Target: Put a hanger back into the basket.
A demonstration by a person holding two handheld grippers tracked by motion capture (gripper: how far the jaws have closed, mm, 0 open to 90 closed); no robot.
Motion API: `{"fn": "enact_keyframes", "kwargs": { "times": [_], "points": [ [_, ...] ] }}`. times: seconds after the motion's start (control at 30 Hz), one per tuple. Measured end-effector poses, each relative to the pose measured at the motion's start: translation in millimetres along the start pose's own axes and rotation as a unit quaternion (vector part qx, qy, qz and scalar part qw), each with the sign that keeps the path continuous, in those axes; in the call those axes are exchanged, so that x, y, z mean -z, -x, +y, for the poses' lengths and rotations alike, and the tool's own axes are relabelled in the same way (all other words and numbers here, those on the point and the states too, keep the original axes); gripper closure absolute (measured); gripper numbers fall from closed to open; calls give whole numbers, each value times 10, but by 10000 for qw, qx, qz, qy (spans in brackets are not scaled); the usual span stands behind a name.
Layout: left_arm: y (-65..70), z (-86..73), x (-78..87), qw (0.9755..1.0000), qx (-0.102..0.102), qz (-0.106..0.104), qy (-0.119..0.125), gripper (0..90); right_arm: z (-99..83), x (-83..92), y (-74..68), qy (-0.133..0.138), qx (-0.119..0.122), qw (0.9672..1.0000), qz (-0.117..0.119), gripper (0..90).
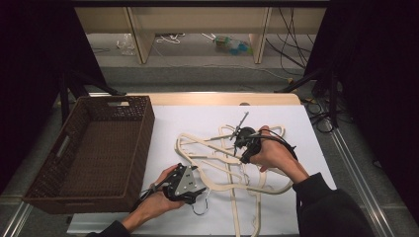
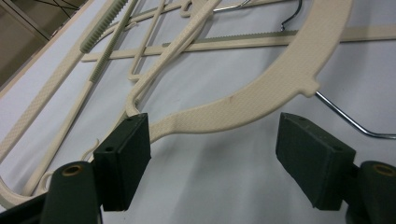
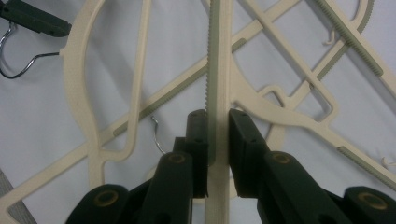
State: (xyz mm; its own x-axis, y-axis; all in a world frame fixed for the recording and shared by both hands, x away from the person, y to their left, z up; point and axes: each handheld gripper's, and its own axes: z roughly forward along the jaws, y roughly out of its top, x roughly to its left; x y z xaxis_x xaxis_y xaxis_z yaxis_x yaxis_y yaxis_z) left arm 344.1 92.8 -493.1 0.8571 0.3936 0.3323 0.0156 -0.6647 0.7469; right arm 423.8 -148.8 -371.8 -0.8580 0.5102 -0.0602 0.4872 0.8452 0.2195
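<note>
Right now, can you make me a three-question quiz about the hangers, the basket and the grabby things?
1. Where is the brown basket?
A. at the left of the table
B. at the right of the table
C. on top of the hangers

2. What colour are the plastic hangers?
A. bright red
B. cream
C. dark blue

3. What is the right hand-held gripper doing?
A. hanging wide open in the air
B. lying in the basket
C. clamping a hanger bar

Answers:
1 A, the high view shows it left of the white sheet.
2 B, every plastic arm in the pile is pale cream.
3 C, its own view shows both pads pressed on the bar.
</note>
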Motion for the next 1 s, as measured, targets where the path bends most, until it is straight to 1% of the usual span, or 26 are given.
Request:
{"fn": "enact_keyframes", "kwargs": {
  "times": [0.03, 0.1, 0.17, 0.2, 0.23, 0.27, 0.33, 0.4, 0.47, 0.5, 0.57, 0.6, 0.63, 0.67, 0.7, 0.73, 0.77, 0.8, 0.83, 0.87, 0.9, 0.93, 0.97, 1.0],
  "points": [
    [4, 2, -10, 10000, -14, 21, 5, 262, -1, -1, 2, 5, -7, 10000, 1, 792],
    [5, 10, -36, 9999, -148, 37, 1, 265, -2, -4, 8, 9, -2, 10000, 6, 792],
    [8, 21, -56, 9999, -159, 21, 39, 264, 0, -9, 11, -9, 8, 10000, 9, 791],
    [12, 31, -65, 9998, -199, 60, 40, 261, 1, -13, 12, -10, 19, 10000, 7, 791],
    [9, 40, -64, 9996, -292, 63, -19, 253, 2, -15, 10, -5, 26, 10000, 5, 791],
    [12, 50, -75, 9994, -354, 62, -11, 251, 3, -13, 11, -5, 29, 10000, 12, 791],
    [13, 51, -91, 9990, -432, 67, -19, 252, 8, -10, 16, -46, 26, 10000, 14, 791],
    [16, 48, -106, 9991, -427, 26, 19, 267, 2, -18, 25, 17, 61, 10000, 18, 791],
    [20, 52, -114, 9985, -542, 86, 40, 276, 7, -18, 34, -70, 60, 10000, 28, 791],
    [23, 58, -113, 9983, -576, 83, 26, 283, 9, -19, 35, -87, 45, 9999, 39, 791],
    [26, 64, -118, 9977, -675, 96, 42, 294, 4, -39, 54, -8, 80, 10000, 16, 791],
    [25, 62, -124, 9972, -740, 45, 57, 305, 3, -42, 59, -4, 84, 10000, 18, 791],
    [19, 66, -124, 9965, -830, 48, 69, 316, 1, -44, 60, -4, 72, 10000, 59, 791],
    [16, 72, -134, 9952, -974, 35, 102, 322, 1, -46, 64, -39, 44, 10000, 63, 791],
    [15, 80, -139, 9943, -1060, 31, 111, 321, -1, -51, 76, -104, 48, 9999, 67, 791],
    [12, 95, -148, 9942, -1071, -18, 90, 312, -8, -67, 92, -104, 73, 9999, 70, 791],
    [5, 110, -154, 9934, -1145, -52, 67, 312, -8, -67, 92, -104, 73, 9999, 70, 791],
    [12, 120, -159, 9933, -1153, -69, 85, 317, -15, -80, 106, -68, 129, 9999, 20, 791],
    [9, 131, -157, 9918, -1273, -79, 80, 326, -18, -81, 103, -81, 76, 9999, 38, 791],
    [4, 142, -157, 9903, -1383, -86, 80, 329, -20, -79, 111, -142, 78, 9998, 65, 791],
    [8, 145, -166, 9904, -1365, -184, 100, 333, -29, -85, 124, -115, 129, 9998, 73, 791],
    [3, 152, -162, 9891, -1460, -158, 126, 345, -39, -90, 122, -67, 84, 9999, 80, 791],
    [4, 154, -173, 9885, -1480, -291, 141, 350, -47, -94, 127, -80, 119, 9998, 104, 790],
    [-6, 154, -166, 9861, -1630, -282, 161, 359, -53, -92, 121, -99, 73, 9998, 125, 790]
  ]
}}
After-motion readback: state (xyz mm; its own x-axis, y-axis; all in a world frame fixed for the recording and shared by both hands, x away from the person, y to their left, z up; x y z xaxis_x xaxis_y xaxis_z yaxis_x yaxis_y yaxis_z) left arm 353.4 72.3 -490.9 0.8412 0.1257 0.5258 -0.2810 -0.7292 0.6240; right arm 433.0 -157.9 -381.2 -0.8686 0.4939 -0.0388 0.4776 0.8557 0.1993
